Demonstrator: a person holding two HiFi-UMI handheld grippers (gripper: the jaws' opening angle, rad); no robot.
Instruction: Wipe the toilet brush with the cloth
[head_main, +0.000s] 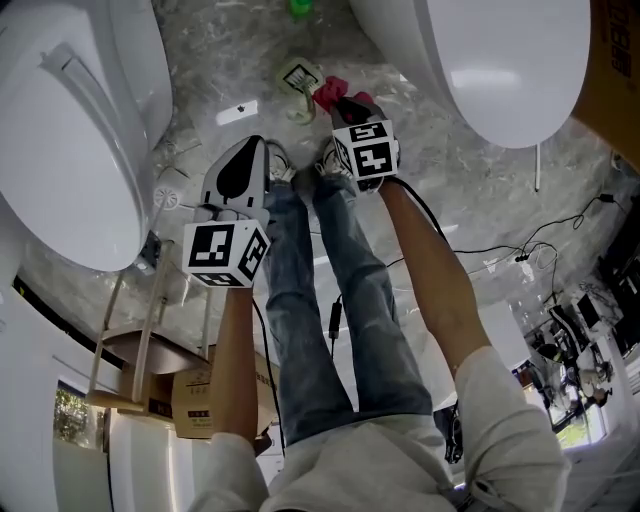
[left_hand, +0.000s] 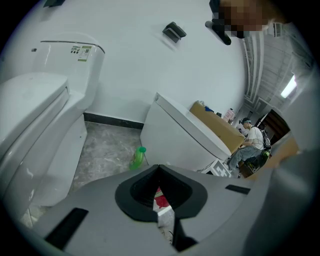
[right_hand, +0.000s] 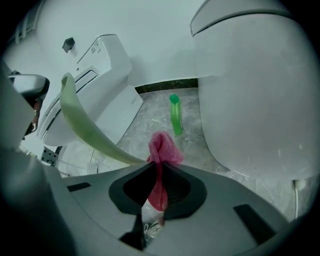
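The toilet brush (head_main: 299, 84) is pale green and stands on the marble floor ahead of the person's feet. In the right gripper view its curved handle (right_hand: 84, 125) sweeps from upper left down to the jaws. My right gripper (head_main: 345, 102) (right_hand: 156, 162) is shut on a pink cloth (head_main: 331, 94) (right_hand: 164, 150), and the bunched cloth rests against the lower handle. My left gripper (head_main: 258, 147) (left_hand: 159, 170) hangs to the left and nearer the person. Its jaws are shut and I see nothing between them.
White toilets flank the spot, one at left (head_main: 70, 130) and one at right (head_main: 500, 60). A green bottle (head_main: 300, 7) (right_hand: 175, 115) lies on the floor beyond the brush. A wooden stool (head_main: 130, 340), a cardboard box (head_main: 190, 400) and cables (head_main: 500, 250) lie behind.
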